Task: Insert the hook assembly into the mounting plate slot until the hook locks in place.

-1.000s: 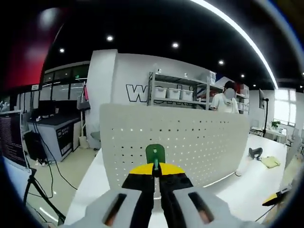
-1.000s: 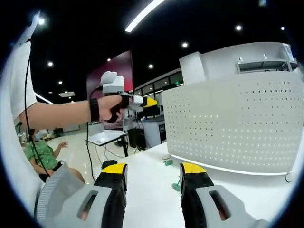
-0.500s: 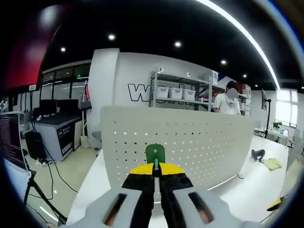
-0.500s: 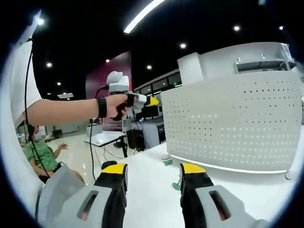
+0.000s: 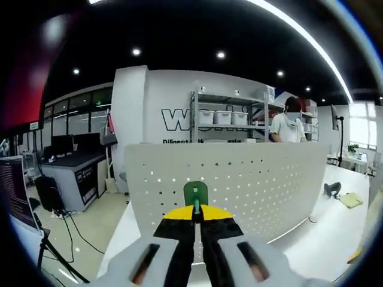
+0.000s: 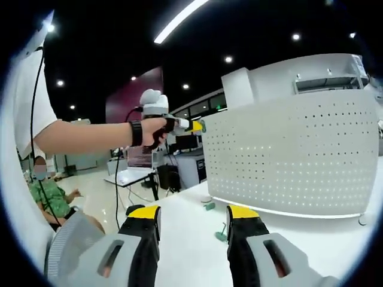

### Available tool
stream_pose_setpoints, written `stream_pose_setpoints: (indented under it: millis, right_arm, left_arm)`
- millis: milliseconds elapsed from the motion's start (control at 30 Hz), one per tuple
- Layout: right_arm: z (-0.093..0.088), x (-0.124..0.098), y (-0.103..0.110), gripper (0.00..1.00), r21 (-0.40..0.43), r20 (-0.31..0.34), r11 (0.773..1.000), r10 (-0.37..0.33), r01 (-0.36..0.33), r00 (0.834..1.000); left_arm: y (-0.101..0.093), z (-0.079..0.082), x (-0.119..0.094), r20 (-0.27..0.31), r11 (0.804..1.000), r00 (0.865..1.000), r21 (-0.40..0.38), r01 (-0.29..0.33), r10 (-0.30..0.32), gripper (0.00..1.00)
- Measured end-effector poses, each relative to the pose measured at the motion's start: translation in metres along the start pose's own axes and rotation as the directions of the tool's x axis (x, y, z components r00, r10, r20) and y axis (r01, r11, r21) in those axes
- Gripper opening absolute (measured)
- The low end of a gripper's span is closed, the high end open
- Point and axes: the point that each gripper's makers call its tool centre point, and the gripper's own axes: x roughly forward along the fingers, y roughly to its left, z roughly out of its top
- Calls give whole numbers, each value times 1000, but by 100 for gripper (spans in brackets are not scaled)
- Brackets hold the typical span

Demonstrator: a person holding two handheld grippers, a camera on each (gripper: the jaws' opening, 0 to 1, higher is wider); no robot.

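The left gripper has its yellow-tipped jaws pinched tight on the stem of a green hook assembly, whose rounded head stands up just past the tips. Straight ahead of that hook, and near it, stands the white perforated mounting plate, upright on the white table; the hook head overlaps the plate's lower rows of holes in the left gripper view, but I cannot tell whether it touches the plate yet.

In the right gripper view the left gripper is held up by a hand at the plate's upper left edge, its tip right at the panel. The right gripper hovers low over the table in front of the plate, jaws spread wide with nothing between them. Two small green parts lie on the table before the plate's foot, apparently spare hooks.

Judging by this, the step in hand is the approach: the hook is grasped and brought up to the plate, and insertion is not yet done. The next move calls for lining the hook's back tabs up with a slot, pressing squarely in, then seating it until it locks, without tipping the free-standing plate. The idle gripper could steady the plate if it gives.

Behind the plate stands a shelving rack with bins, and a person beside it.
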Motion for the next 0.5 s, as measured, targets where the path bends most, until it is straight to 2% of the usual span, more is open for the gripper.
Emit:
stream_pose_setpoints:
  millis: [500]
  right_arm:
    - [-9,4,-1,45,7,-28,1000,4,-4,1000]
  left_arm:
    - [16,-1,22,-2,1000,1000,5,-25,25,2]
